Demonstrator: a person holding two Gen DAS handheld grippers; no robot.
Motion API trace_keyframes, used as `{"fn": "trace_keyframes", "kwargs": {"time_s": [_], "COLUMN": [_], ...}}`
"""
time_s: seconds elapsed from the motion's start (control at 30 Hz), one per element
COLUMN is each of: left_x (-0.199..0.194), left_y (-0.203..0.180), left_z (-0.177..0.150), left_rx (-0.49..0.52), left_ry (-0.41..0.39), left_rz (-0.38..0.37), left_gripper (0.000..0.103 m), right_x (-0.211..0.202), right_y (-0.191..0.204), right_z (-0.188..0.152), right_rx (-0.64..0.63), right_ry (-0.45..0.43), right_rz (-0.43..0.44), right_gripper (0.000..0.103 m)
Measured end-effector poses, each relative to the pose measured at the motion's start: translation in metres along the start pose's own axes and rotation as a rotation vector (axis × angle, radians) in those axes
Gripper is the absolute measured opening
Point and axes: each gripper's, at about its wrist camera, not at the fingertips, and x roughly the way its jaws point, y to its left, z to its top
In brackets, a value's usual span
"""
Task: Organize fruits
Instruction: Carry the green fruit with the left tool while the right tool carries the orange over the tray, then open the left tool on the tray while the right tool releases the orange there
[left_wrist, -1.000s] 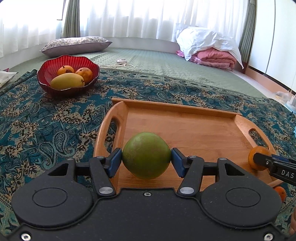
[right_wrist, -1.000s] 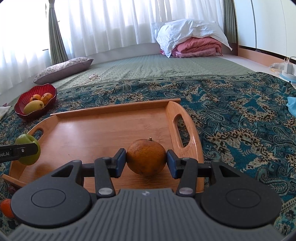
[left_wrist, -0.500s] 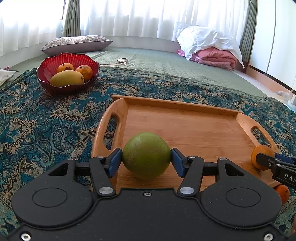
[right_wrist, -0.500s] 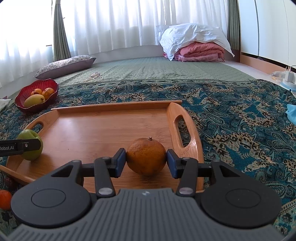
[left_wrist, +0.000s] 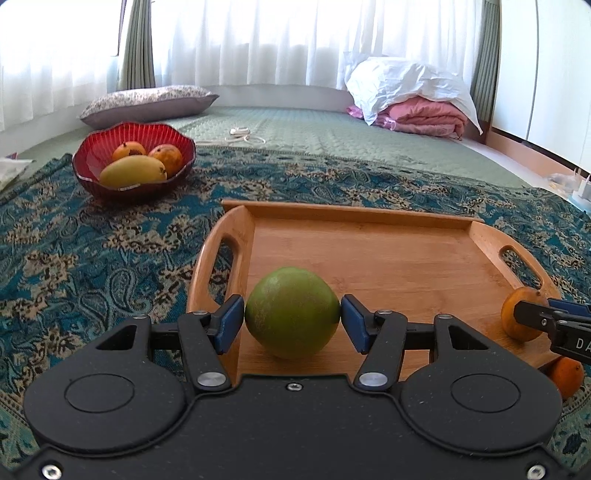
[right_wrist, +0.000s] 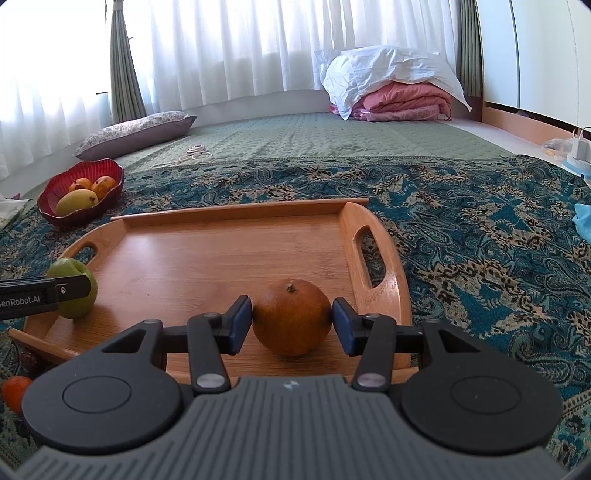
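The left gripper is clamping a green fruit at the wooden tray's near left corner, while the right gripper is pinching an orange at its near right corner, both seemingly lowering fruit for release. Since a second ago, both fruits are sitting lower.

One green fruit, one wooden tray, one red bowl. Two oranges: one on the tray, one on the rug. Three fruits in the bowl.
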Motion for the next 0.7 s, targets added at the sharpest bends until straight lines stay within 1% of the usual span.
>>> {"fn": "trace_keyframes", "kwargs": {"time_s": [0.1,0.4,0.7], "left_x": [-0.002,0.0,-0.004], "left_y": [0.0,0.003,0.005], "left_z": [0.0,-0.007,-0.009], "left_rx": [0.01,0.012,0.013], "left_ry": [-0.005,0.022,0.019], "left_rz": [0.0,0.014,0.009], "left_gripper": [0.055,0.056,0.057], "right_x": [0.0,-0.004,-0.01], "right_y": [0.002,0.001,0.005], "right_z": [0.0,-0.003,-0.006], "right_rx": [-0.007,-0.007,-0.024], "right_ry": [-0.001,0.001,-0.008], "right_rz": [-0.006,0.0,0.002], "right_gripper": [0.054,0.055,0.056]}}
